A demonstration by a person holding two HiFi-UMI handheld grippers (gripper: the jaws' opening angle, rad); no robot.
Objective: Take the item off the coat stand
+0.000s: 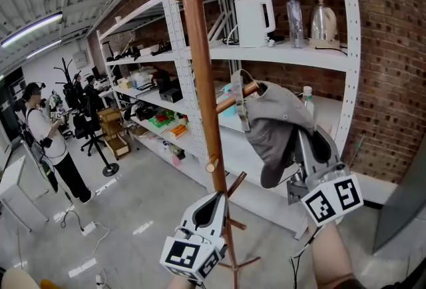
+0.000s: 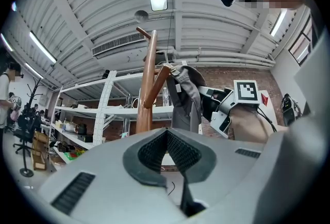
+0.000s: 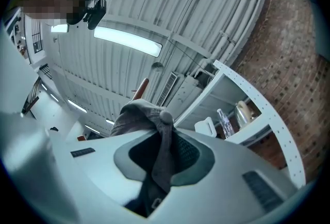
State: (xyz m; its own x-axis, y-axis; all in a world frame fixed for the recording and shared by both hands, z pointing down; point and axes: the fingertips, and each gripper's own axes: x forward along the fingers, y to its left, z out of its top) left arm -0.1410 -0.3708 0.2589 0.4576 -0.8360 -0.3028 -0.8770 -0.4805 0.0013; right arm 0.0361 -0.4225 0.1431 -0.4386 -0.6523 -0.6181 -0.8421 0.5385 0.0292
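Note:
A brown wooden coat stand point(image 1: 200, 74) rises in the middle of the head view. A grey cap point(image 1: 276, 128) hangs at the tip of its right-hand peg point(image 1: 234, 99), its strap looped by the peg. My right gripper point(image 1: 303, 141) reaches up from below and is shut on the cap's cloth, which shows pinched between the pads in the right gripper view point(image 3: 164, 153). My left gripper point(image 1: 218, 200) sits low beside the pole, shut with nothing in it. In the left gripper view, the pole point(image 2: 146, 99), the cap point(image 2: 184, 96) and the right gripper point(image 2: 209, 100) stand ahead of the left gripper point(image 2: 167, 138).
White metal shelving point(image 1: 279, 51) stands right behind the stand, bearing a white kettle point(image 1: 253, 20), a bottle point(image 1: 295, 20) and a glass kettle point(image 1: 323, 22). A brick wall point(image 1: 389, 61) is at the right. A person point(image 1: 50, 141) and office chairs stand far off on the left.

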